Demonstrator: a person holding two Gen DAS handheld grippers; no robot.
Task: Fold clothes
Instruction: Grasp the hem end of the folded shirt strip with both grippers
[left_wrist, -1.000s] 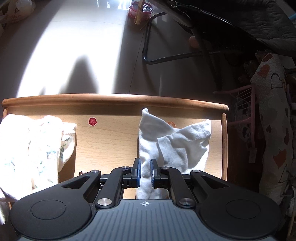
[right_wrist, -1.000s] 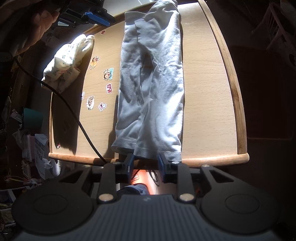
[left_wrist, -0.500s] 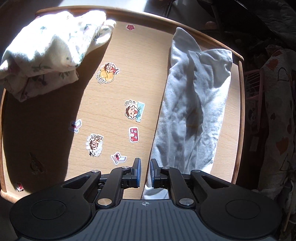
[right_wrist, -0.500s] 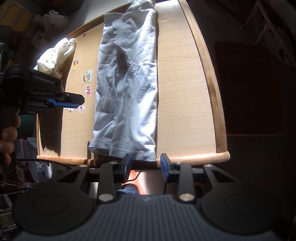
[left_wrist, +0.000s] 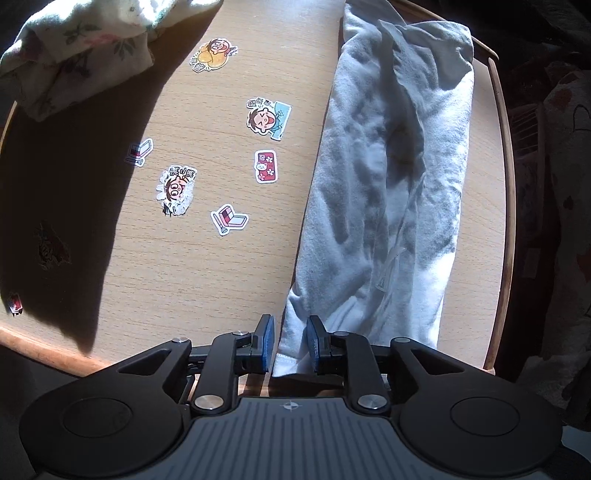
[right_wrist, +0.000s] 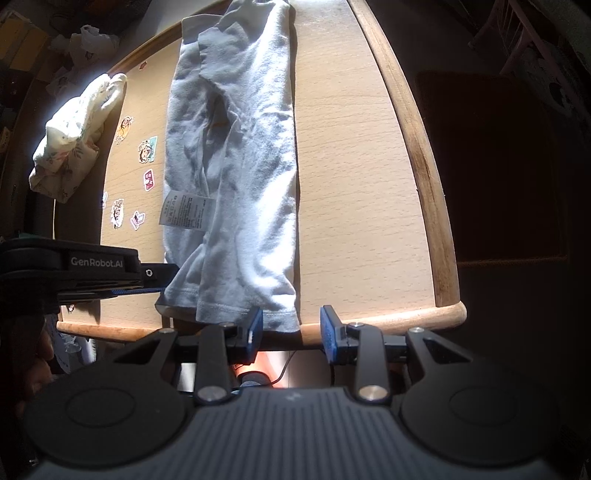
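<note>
Sunlit wooden table (left_wrist: 229, 280) carries the white shirt (left_wrist: 388, 177), folded long, near hem corners between both tongs: left gripper (left_wrist: 289, 341) opening around one, right gripper (right_wrist: 291, 328) apart, so seat both corners deep before clamping.

Cartoon stickers (left_wrist: 269, 119) on a rimmed wooden table (right_wrist: 369, 192)

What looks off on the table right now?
The white garment is folded inside out: its care label shows on top. One sticker on the table is torn and peeling, and there is a scuffed patch near the shaded edge. Nothing is spilled.
</note>
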